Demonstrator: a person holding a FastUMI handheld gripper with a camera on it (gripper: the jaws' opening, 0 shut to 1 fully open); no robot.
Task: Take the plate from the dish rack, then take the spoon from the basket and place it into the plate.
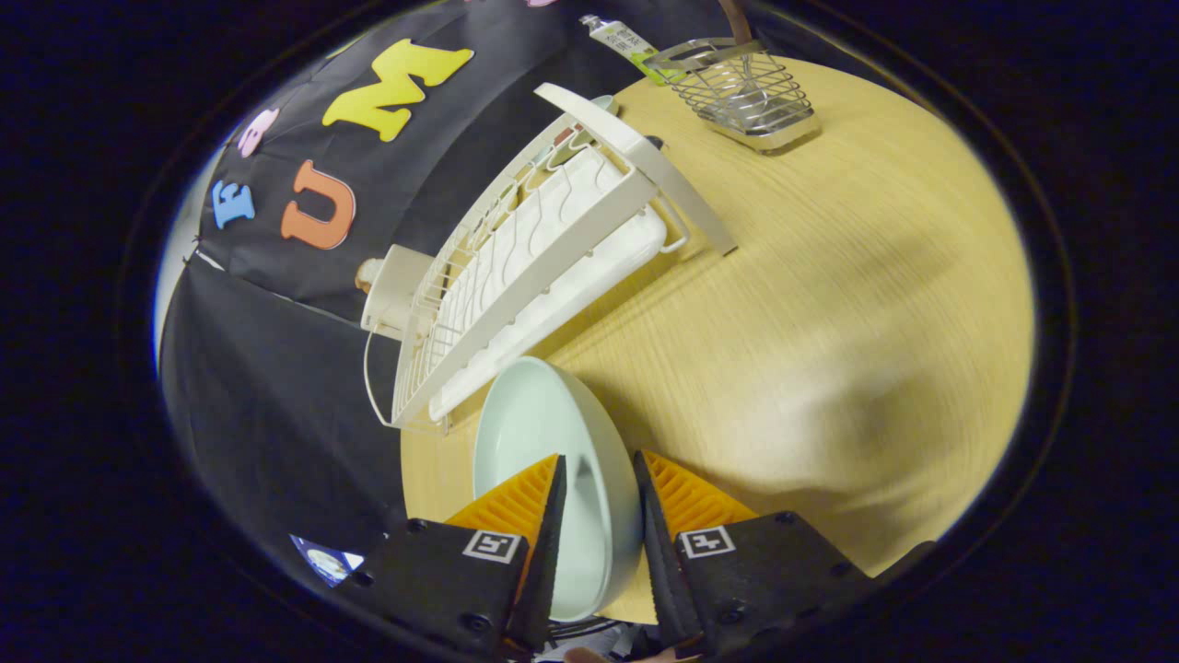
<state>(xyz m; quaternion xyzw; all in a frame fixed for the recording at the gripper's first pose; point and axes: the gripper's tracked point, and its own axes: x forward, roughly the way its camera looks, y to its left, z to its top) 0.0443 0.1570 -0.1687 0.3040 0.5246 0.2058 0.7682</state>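
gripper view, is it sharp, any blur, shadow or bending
Gripper view: fisheye bends the dish rack and table edge into curves; wood grain is smeared by motion blur; a soft shadow lies on the table right of the plate, whose rim sits between the claw's fingers.

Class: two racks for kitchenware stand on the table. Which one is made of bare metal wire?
The small basket at the table's far end, beyond the large white dish rack. The gripper grips the plate.
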